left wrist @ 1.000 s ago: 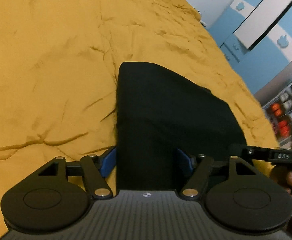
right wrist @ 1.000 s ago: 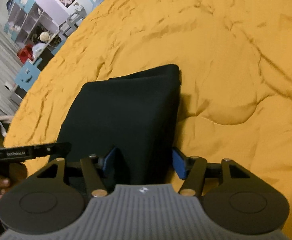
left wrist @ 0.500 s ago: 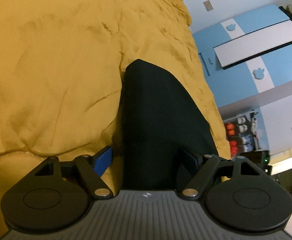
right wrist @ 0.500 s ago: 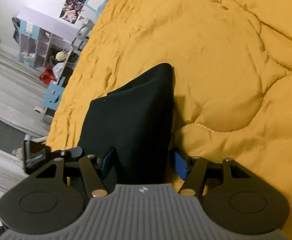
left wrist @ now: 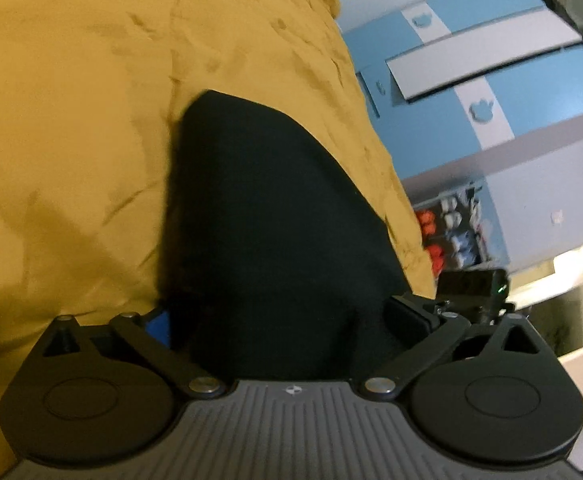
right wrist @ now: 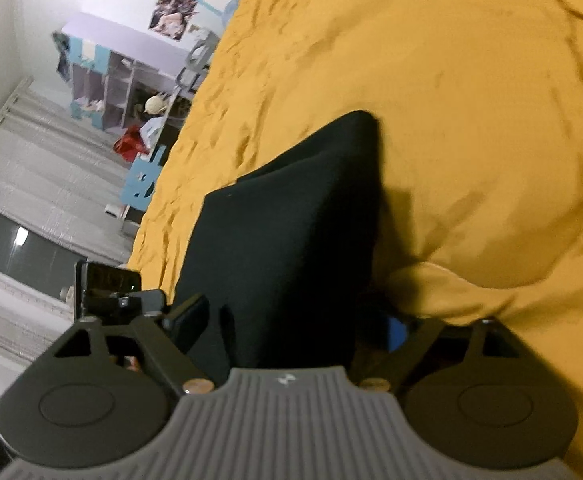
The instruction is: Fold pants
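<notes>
The black pants [left wrist: 267, 216] lie folded on a mustard-yellow quilt [left wrist: 71, 120]. Their near edge is lifted and runs up between the fingers of both grippers. My left gripper [left wrist: 283, 328] is shut on the near left part of the pants; its blue pad [left wrist: 159, 326] shows at the cloth's edge. My right gripper [right wrist: 291, 328] is shut on the near right part of the pants [right wrist: 283, 216], on the quilt [right wrist: 471, 120]. Each gripper shows at the edge of the other's view, the right one [left wrist: 471, 284] and the left one [right wrist: 107, 284].
The quilt covers the whole bed. A blue and white wardrobe [left wrist: 471, 72] stands beyond the bed's right side. Shelves with toys [right wrist: 131, 88], a blue stool [right wrist: 143, 184] and grey curtains [right wrist: 31, 160] stand beyond its left side.
Both grippers have lifted and tilted with the near edge of the pants held. The cloth has risen off the quilt and the room beyond the bed has come into view.
</notes>
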Available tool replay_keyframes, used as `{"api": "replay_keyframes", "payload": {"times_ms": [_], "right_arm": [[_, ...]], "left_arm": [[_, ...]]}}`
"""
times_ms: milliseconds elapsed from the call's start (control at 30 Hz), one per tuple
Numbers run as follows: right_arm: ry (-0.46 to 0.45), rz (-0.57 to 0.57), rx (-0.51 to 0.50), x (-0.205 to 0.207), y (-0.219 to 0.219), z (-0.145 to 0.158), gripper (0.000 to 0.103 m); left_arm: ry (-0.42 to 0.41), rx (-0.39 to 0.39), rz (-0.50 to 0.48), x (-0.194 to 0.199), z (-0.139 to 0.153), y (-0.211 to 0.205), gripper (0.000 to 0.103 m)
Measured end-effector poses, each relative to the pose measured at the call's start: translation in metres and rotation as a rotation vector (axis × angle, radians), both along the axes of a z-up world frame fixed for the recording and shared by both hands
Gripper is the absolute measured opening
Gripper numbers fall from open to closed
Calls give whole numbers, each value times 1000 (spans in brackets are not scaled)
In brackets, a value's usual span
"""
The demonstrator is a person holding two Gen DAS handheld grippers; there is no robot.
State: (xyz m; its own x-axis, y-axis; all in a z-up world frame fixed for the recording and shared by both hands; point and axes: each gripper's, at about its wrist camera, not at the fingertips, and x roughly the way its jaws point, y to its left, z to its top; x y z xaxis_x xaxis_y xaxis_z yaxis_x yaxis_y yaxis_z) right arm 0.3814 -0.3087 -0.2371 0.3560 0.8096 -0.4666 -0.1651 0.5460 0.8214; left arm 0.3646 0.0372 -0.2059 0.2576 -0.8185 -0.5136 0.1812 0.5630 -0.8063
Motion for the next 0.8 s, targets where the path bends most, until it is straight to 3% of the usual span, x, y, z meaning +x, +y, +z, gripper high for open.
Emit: {"api": "replay_keyframes", "payload": {"times_ms": [133, 300, 367, 433, 500, 667, 800], "right_arm": [[-34, -4, 16, 3, 12, 0, 79], [-45, 4, 34, 5, 20, 0, 44], [-37, 0, 50, 5, 20, 1, 37], [-34, -4, 67, 5, 15, 1, 29], [-26, -12, 89, 4, 13, 5, 25], [-21, -5, 126, -3, 7, 22, 22], [-22, -22, 206, -27, -11, 54, 22]], "left_arm": [[-1, 5, 11, -3, 3, -3, 103], [-42, 74, 28, -10, 16, -18, 103], [-42, 110, 45, -13, 20, -18, 92], [0, 112, 96, -14, 19, -7, 58], [51, 55, 134, -16, 19, 7, 45], [48, 12, 120, -31, 43, 10, 36], [82, -114, 108, -49, 68, 14, 35]]}}
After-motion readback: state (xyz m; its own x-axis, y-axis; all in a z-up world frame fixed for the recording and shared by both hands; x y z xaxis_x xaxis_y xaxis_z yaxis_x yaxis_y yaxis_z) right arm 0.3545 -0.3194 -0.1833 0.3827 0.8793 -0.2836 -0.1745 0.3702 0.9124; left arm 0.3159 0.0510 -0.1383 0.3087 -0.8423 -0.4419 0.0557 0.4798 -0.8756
